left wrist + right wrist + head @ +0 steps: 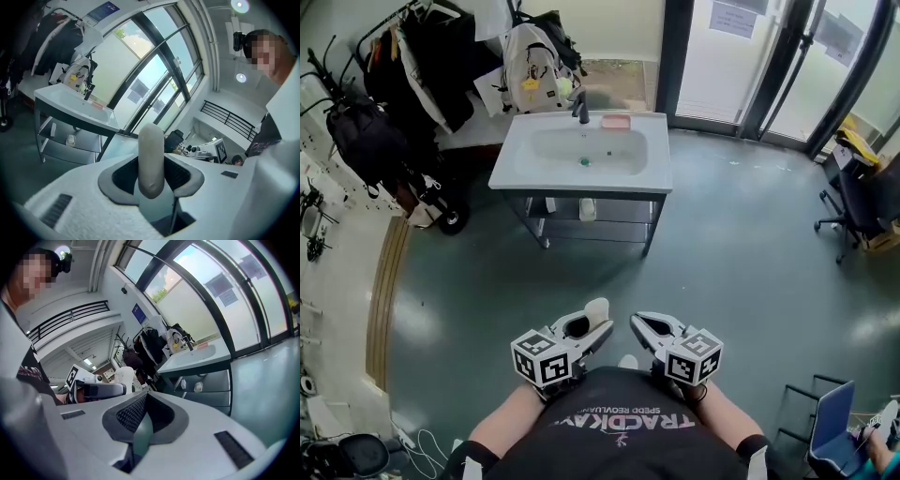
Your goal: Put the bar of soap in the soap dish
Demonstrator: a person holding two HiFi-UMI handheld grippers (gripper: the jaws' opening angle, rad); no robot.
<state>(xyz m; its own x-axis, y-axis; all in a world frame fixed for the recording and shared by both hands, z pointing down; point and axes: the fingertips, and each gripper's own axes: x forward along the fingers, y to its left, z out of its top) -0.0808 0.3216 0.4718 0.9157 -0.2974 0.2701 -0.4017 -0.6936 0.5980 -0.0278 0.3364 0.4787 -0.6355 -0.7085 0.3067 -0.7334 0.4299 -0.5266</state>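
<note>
My left gripper (598,328) is held at waist height, shut on a pale bar of soap (597,308) that sticks out past its jaws. In the left gripper view the soap (151,159) stands upright between the closed jaws. My right gripper (639,324) is beside it, shut and empty, its jaws (140,420) pressed together. The pink soap dish (616,121) sits on the far right corner of the white sink (511,164), a few steps ahead across the floor. It also shows as a small pink soap dish (97,104) in the left gripper view.
A dark faucet (580,110) stands next to the dish. Under the sink is a shelf with a white bottle (588,208). A clothes rack (403,56) and backpack (534,56) stand far left, an office chair (853,202) at right, glass doors (750,47) behind.
</note>
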